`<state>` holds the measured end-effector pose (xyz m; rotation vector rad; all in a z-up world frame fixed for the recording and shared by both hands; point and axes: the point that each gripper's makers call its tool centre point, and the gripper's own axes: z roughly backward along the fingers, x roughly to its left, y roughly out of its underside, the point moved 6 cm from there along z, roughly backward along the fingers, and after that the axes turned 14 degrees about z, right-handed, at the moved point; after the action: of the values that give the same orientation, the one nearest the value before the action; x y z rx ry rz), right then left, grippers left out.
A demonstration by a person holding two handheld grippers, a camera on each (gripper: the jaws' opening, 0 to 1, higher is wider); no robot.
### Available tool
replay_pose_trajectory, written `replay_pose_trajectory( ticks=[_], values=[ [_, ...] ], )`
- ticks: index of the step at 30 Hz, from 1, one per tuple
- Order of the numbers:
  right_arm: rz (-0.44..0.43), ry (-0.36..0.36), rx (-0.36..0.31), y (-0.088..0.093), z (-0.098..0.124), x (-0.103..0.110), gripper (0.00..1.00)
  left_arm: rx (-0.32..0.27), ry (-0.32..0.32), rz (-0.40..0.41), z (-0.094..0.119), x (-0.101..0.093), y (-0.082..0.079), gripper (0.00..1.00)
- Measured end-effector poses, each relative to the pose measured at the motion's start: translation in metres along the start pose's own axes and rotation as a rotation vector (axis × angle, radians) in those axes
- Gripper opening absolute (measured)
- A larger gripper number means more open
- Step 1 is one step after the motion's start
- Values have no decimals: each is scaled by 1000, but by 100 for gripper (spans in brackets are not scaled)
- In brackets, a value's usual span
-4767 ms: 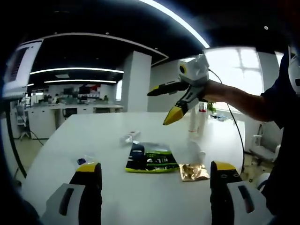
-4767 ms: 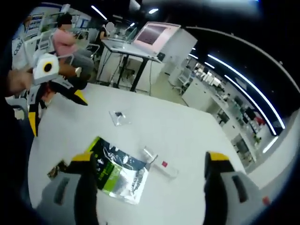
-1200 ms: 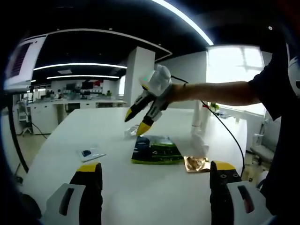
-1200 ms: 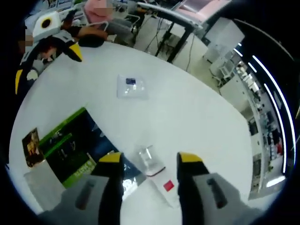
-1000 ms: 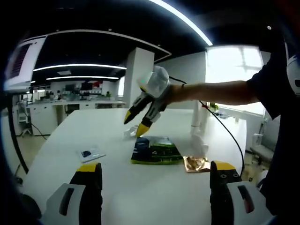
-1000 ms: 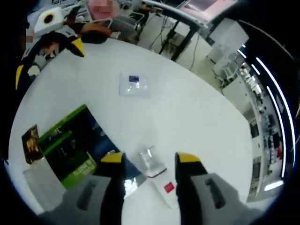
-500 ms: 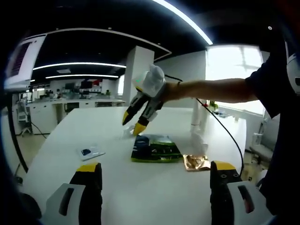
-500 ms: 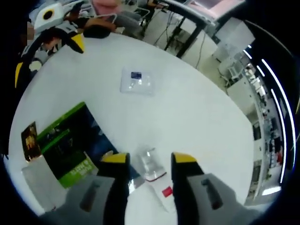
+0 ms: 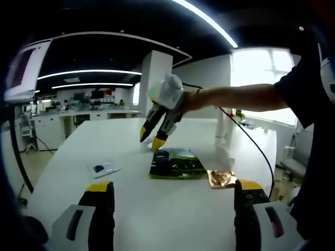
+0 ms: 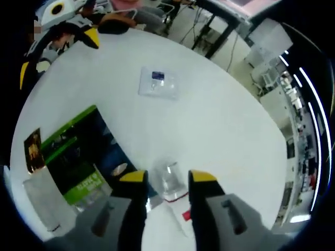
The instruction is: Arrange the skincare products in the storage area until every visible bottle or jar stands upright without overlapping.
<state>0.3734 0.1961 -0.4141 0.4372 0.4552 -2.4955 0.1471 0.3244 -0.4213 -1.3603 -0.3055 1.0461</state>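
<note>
A small clear-capped tube with a white body and red label lies flat on the white table. My right gripper is low over it, open but narrow, one yellow tip on each side of the cap with thin gaps. The left gripper view has that right gripper angled down at the tube, held by a person's arm. My left gripper hovers wide open and holds nothing at the table's near side; it appears as the left gripper at the top left.
A green-and-black packet lies flat beside the tube, a gold sachet past it. A clear sachet with a blue mark lies apart. A clear pack lies at the lower left. A white upright bottle stands at the table's far side.
My right gripper has come down over the tube and its jaws have narrowed around the cap. My left gripper has stayed wide open in place.
</note>
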Motion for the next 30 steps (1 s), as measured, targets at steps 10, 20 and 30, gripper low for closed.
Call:
replay_pose_trajectory(
  ticks=[10, 20, 30],
  values=[
    [11, -31, 8, -1, -3, 0, 26, 11, 2, 3, 0, 1, 2, 95],
    [10, -56, 5, 0, -6, -3, 26, 21, 15, 1, -2, -2, 4, 95],
    [24, -86, 6, -1, -8, -6, 23, 25, 25, 7, -3, -4, 6, 94]
  ],
)
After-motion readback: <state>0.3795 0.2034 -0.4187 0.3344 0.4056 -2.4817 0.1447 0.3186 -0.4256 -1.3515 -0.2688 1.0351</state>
